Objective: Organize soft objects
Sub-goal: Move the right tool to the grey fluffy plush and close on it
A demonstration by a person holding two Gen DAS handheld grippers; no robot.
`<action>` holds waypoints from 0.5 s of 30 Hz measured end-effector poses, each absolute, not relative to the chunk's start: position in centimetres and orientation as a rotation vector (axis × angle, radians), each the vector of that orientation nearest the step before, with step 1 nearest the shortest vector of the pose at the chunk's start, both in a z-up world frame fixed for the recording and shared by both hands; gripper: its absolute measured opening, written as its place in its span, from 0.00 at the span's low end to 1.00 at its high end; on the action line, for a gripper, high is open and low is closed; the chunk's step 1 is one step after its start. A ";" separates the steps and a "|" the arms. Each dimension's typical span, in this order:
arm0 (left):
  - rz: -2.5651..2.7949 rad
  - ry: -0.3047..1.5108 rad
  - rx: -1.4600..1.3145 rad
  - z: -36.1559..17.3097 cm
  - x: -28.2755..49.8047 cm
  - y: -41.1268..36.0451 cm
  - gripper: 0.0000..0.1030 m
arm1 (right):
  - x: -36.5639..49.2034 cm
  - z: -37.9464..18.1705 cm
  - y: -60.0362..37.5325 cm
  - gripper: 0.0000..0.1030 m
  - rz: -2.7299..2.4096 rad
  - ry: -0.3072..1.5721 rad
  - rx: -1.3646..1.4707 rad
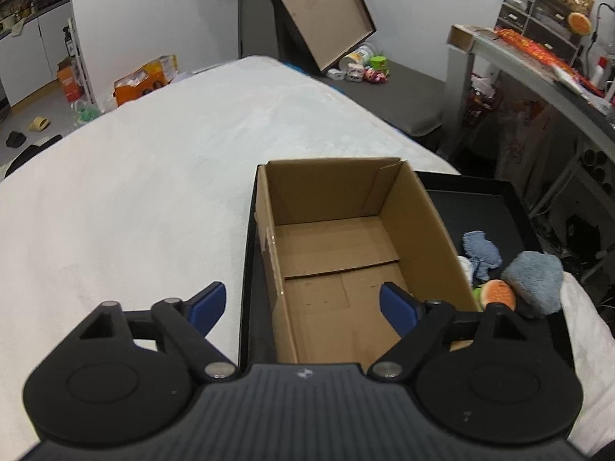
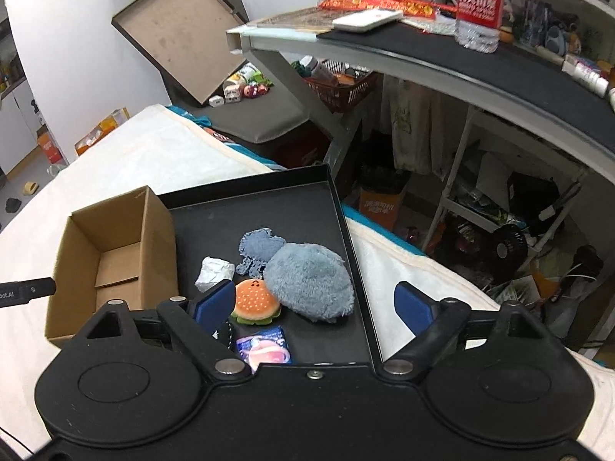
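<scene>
An empty cardboard box stands in the left part of a black tray; the box also shows in the right wrist view. Right of the box lie a fluffy blue-grey plush, a burger plush, a blue cloth piece, a white crumpled item and a pink-blue packet. My left gripper is open and empty above the box's near end. My right gripper is open and empty above the tray's near right part, over the plush.
The tray lies on a white bed cover. A desk with a water bottle stands right of the bed, with clutter under it. A large tilted cardboard lid leans against the far wall.
</scene>
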State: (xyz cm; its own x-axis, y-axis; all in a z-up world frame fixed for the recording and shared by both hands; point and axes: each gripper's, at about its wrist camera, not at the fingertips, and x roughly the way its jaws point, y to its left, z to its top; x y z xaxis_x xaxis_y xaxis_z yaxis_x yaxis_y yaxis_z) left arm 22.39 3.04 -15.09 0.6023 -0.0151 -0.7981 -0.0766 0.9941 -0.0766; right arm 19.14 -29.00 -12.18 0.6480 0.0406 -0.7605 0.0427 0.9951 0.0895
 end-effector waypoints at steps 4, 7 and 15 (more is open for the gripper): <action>0.070 0.959 -0.110 -16.6 23.5 3.5 0.69 | 21.0 -13.5 -28.8 0.84 0.005 0.894 0.090; 0.084 0.984 -0.106 -17.6 24.2 3.7 0.64 | 22.2 -14.9 -28.7 0.84 0.021 0.929 0.085; 0.111 1.059 -0.099 -20.6 26.7 3.8 0.16 | 25.1 -18.5 -28.0 0.86 0.083 1.026 -0.027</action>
State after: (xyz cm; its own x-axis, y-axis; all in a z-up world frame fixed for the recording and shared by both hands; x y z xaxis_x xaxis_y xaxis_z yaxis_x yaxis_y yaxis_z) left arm 26.66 3.79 -20.56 0.4855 0.0431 -0.8732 -0.1388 0.9899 -0.0283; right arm 25.11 -27.96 -18.53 0.5156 0.0561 -0.8550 -0.0819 0.9965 0.0161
